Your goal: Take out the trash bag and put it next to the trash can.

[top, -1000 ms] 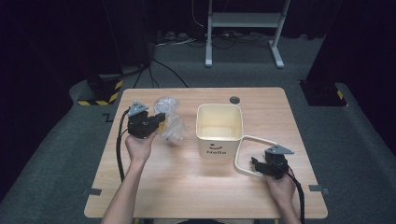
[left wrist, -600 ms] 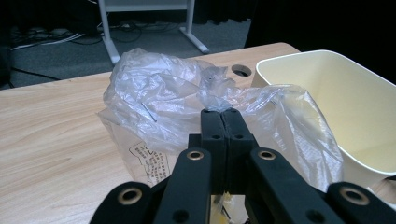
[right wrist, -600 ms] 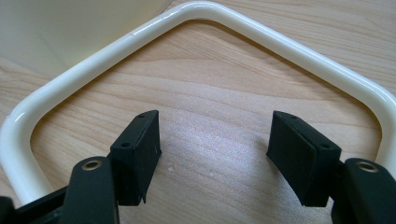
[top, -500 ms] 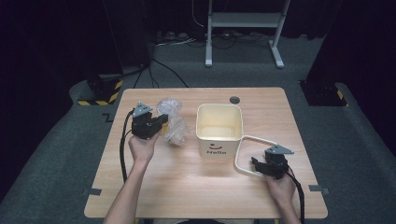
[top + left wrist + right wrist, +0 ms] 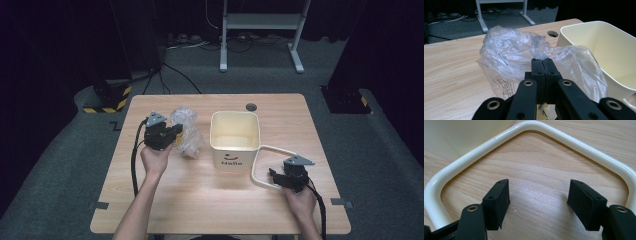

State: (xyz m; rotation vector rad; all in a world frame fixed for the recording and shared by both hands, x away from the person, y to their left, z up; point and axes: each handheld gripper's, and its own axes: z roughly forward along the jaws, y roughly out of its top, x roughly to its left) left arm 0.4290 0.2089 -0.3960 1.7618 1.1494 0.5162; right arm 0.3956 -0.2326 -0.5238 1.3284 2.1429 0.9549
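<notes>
My left claw (image 5: 543, 62) is fully closed on a fold of the crumpled clear plastic bag (image 5: 524, 53), and the film is bunched up just above the tips of its jaws. I hold it by the top so that the loose bag hangs together and can go as one piece. In the high view the bag (image 5: 186, 131) lies on the table (image 5: 200, 200) toward the left part of the far edge, just beside the cream bin (image 5: 235, 137), which stands upright near the middle with its mouth open to the top; I judge that the bag is meant to go into it. My right claw (image 5: 276, 177) rests near the right part of the near edge, its jaws wide apart and gripping nothing. In the right gripper view bare wood lies between the pads (image 5: 499, 200), and the white handle (image 5: 529, 130) of the bin curves around in front of them, flat on the table. I think this claw waits there so it can steady the bin.
</notes>
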